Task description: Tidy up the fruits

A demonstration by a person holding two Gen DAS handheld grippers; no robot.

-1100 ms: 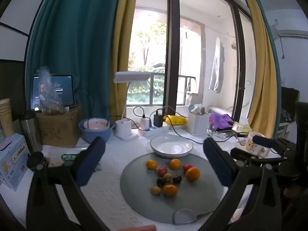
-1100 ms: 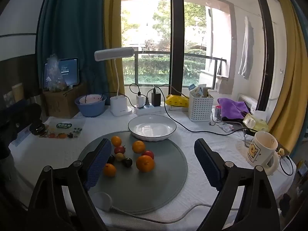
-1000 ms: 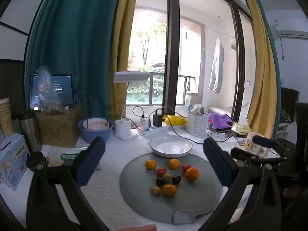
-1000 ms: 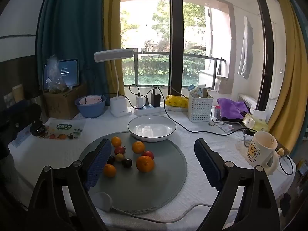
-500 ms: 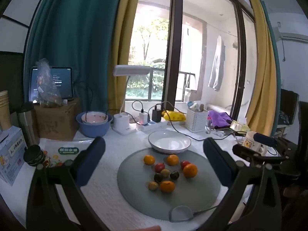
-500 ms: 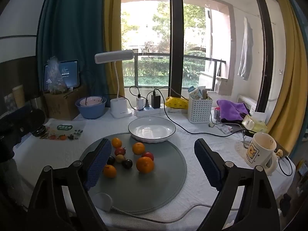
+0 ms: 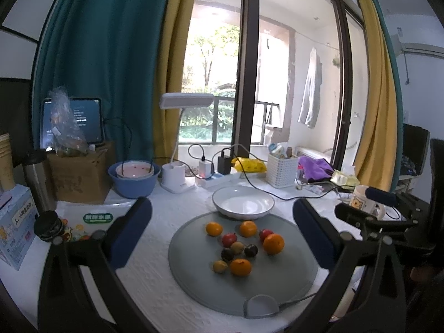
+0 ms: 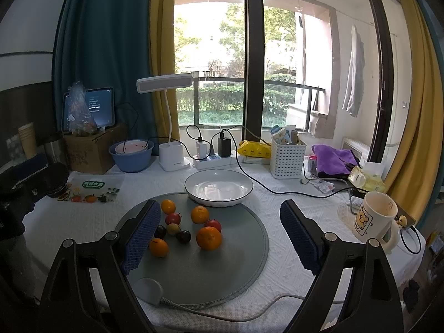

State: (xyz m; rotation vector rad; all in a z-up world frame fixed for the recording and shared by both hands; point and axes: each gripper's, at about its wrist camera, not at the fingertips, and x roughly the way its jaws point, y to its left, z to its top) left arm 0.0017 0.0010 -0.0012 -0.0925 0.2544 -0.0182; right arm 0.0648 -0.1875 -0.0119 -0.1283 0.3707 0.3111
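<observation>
Still, fruits (image 7: 238, 245) unmoved (both claws agape), left claw (image 7: 222, 230) lifted.

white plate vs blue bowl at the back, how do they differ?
The white plate is wide and shallow; the blue bowl is narrower and deep. The plate holds nothing; the bowl has a pink dish nested inside. The plate sits mid-table, its near edge resting on the grey mat by the fruit; the bowl sits further back, beside the lamp base and cardboard box. Both are round, upright and untouched by either claw.
</observation>
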